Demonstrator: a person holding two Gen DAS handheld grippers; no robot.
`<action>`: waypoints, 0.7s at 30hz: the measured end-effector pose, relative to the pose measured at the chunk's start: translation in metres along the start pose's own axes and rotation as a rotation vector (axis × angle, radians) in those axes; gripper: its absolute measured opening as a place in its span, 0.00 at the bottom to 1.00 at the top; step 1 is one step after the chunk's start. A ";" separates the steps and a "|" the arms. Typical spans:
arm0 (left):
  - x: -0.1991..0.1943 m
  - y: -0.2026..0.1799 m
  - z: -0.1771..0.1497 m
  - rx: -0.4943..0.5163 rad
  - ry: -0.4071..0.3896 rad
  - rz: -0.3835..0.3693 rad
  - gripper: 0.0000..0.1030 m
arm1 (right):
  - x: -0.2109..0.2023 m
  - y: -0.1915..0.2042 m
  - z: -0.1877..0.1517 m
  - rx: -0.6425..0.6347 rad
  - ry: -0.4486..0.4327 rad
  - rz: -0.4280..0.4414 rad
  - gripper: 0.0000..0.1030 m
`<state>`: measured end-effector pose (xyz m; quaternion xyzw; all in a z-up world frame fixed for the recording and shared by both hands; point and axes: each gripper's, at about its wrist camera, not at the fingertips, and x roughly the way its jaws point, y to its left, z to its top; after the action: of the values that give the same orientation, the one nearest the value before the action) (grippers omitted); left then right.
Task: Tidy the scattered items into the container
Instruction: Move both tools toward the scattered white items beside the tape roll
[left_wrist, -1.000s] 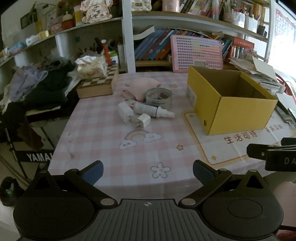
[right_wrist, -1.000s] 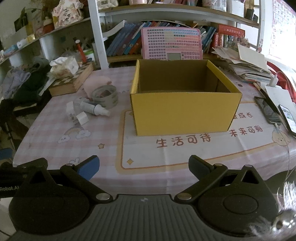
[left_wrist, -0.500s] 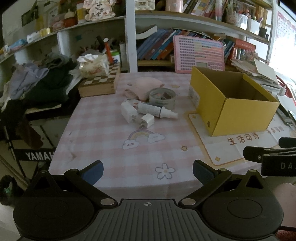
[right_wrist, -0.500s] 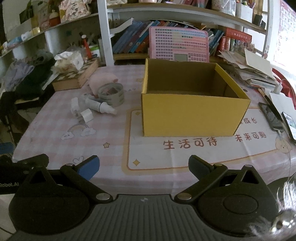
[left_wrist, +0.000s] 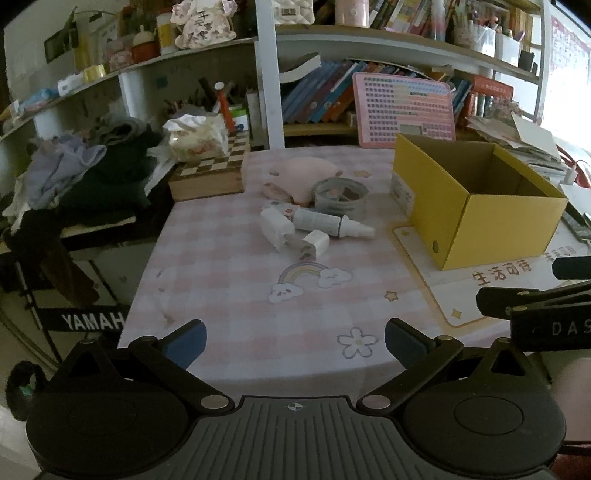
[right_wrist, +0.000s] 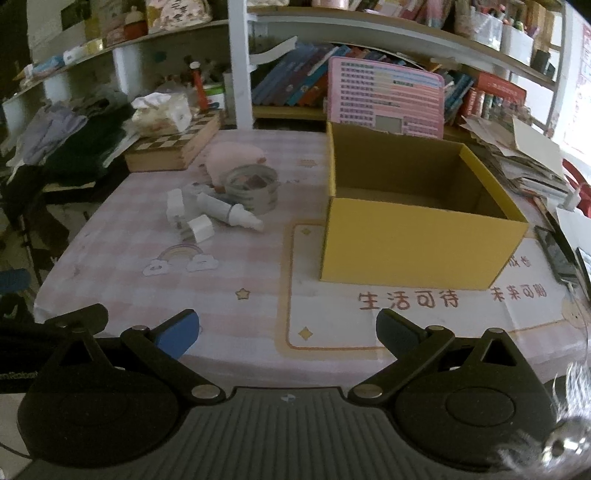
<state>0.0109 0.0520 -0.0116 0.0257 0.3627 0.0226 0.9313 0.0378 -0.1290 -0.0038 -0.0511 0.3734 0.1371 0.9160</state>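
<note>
Left of the one yellow box (left_wrist: 476, 206) lie two white chargers (left_wrist: 314, 245), one white bottle (left_wrist: 325, 223), one tape roll (left_wrist: 340, 194) and one pink plush (left_wrist: 306, 173).

On the bench (right_wrist: 258, 295) the box (right_wrist: 417, 251) stands at about 1 o'clock in the right wrist view, resting on a printed mat (right_wrist: 406, 317). The scattered items cluster at 11 o'clock, well apart from the box: a tape roll (right_wrist: 253, 186) farthest back, a soft toy (right_wrist: 231, 158) touching it from behind, a bottle (right_wrist: 229, 214) lying on its side just before the roll, a plug (right_wrist: 201, 229) nearest, and a second plug (right_wrist: 174, 205) to its left. A chessboard case (right_wrist: 173, 146) lies at 10 o'clock, behind the cluster, with a tissue pack (right_wrist: 162, 112) on top. A keyboard toy (right_wrist: 388, 98) leans behind the box, before the shelf (right_wrist: 332, 22).
</note>
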 end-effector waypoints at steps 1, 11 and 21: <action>-0.001 -0.001 0.000 0.008 -0.006 0.007 1.00 | 0.000 0.002 0.001 -0.004 -0.002 0.001 1.00; 0.000 0.012 -0.003 -0.015 -0.005 0.022 1.00 | 0.011 0.012 0.008 -0.016 -0.003 0.039 1.00; 0.010 0.024 0.005 -0.067 -0.021 0.048 1.00 | 0.027 0.020 0.025 -0.075 -0.036 0.093 1.00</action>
<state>0.0211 0.0762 -0.0132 0.0033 0.3511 0.0569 0.9346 0.0667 -0.0989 -0.0044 -0.0654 0.3534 0.1942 0.9128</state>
